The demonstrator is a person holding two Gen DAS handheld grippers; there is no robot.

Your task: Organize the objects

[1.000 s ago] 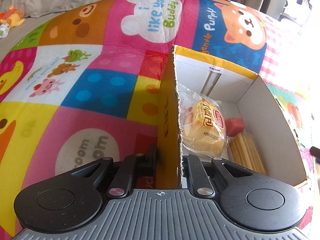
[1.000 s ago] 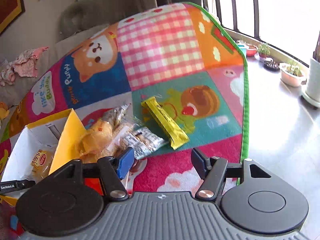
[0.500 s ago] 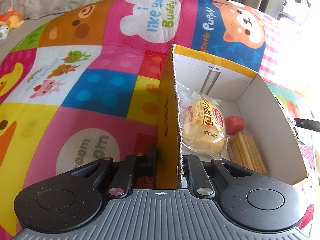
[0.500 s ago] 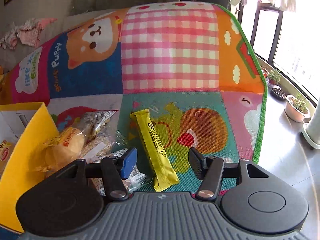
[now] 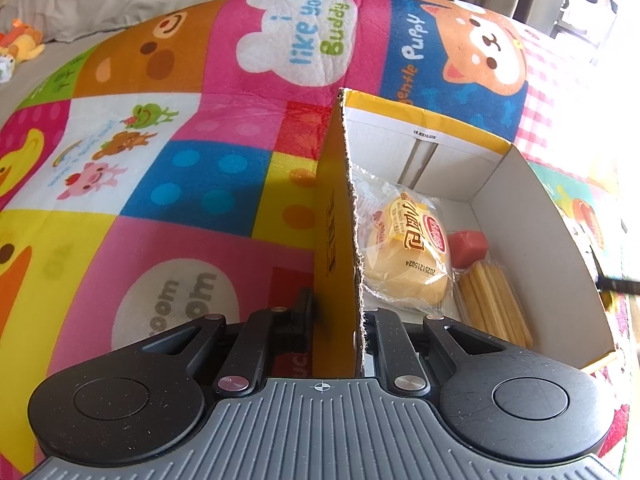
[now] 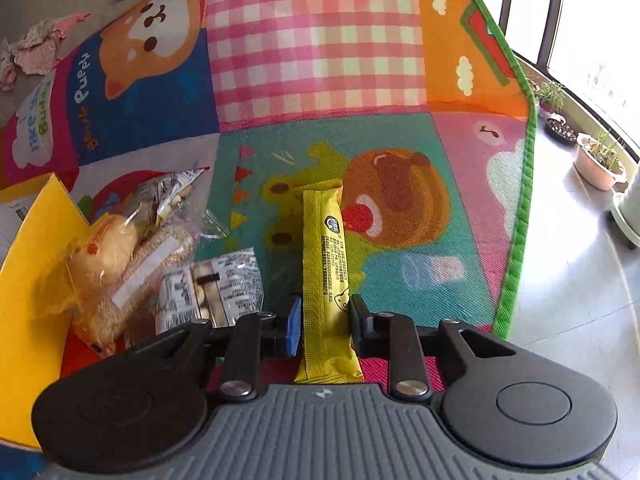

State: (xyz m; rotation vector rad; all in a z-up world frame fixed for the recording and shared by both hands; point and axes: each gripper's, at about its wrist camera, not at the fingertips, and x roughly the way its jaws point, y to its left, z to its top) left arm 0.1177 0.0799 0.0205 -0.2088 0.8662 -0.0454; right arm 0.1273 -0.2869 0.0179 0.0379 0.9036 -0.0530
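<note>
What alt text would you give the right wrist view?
The right gripper is closing its jaws around a yellow snack bar lying on a colourful play mat. Left of it sit clear snack packets beside a yellow box wall.

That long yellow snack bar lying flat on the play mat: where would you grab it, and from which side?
Across its narrow width, near the end closest to the camera, coming down from above. The yellow snack bar lies flat and runs straight away from the right claw, so its long edges face the two fingers. The jaws are closing on it there now. Its flat wrapper leaves only the thin sides to pinch.
</note>
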